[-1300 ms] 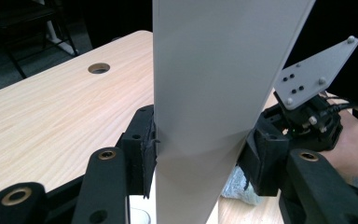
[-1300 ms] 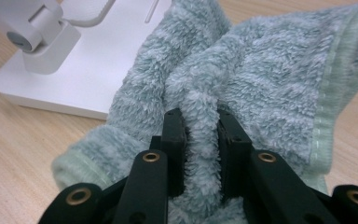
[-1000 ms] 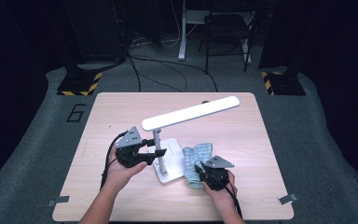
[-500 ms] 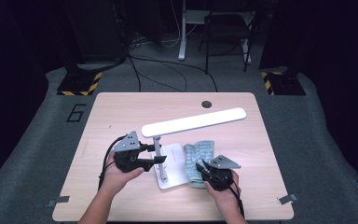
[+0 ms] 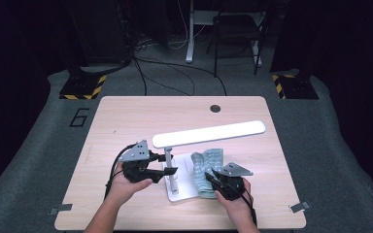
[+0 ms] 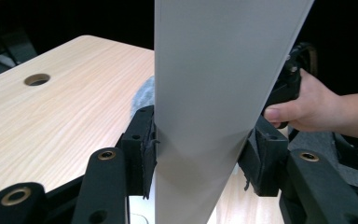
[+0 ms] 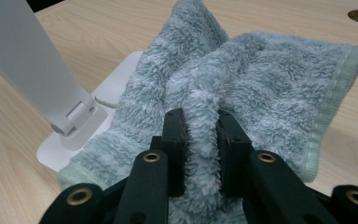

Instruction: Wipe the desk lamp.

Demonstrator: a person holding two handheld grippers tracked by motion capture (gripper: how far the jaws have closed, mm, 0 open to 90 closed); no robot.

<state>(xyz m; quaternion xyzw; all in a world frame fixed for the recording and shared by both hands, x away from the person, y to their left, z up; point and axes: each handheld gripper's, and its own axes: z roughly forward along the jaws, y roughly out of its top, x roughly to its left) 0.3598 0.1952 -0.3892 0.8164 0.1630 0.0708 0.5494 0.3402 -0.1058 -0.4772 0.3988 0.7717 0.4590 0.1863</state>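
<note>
A white desk lamp stands near the table's front edge, its long head (image 5: 209,133) lying almost level above its flat base (image 5: 182,191). My left gripper (image 5: 171,165) is shut on the lamp's upright arm (image 5: 169,160). In the left gripper view both pads (image 6: 142,149) press the flat grey arm (image 6: 214,93). A pale green towel (image 5: 206,165) lies partly over the base's right side. My right gripper (image 5: 212,178) is shut on a raised fold of it. The right gripper view shows that gripper (image 7: 200,140) pinching the towel (image 7: 261,84) beside the arm (image 7: 28,60).
The wooden table (image 5: 126,121) has a round cable hole (image 5: 215,108) at its far side. Beyond the table, cables and a chair (image 5: 238,34) stand on the dark floor. A mat marked 6 (image 5: 80,116) lies to the left.
The lamp's head has swung down from a raised tilt to nearly level and reaches farther right. Both grippers keep their holds and have hardly moved.
</note>
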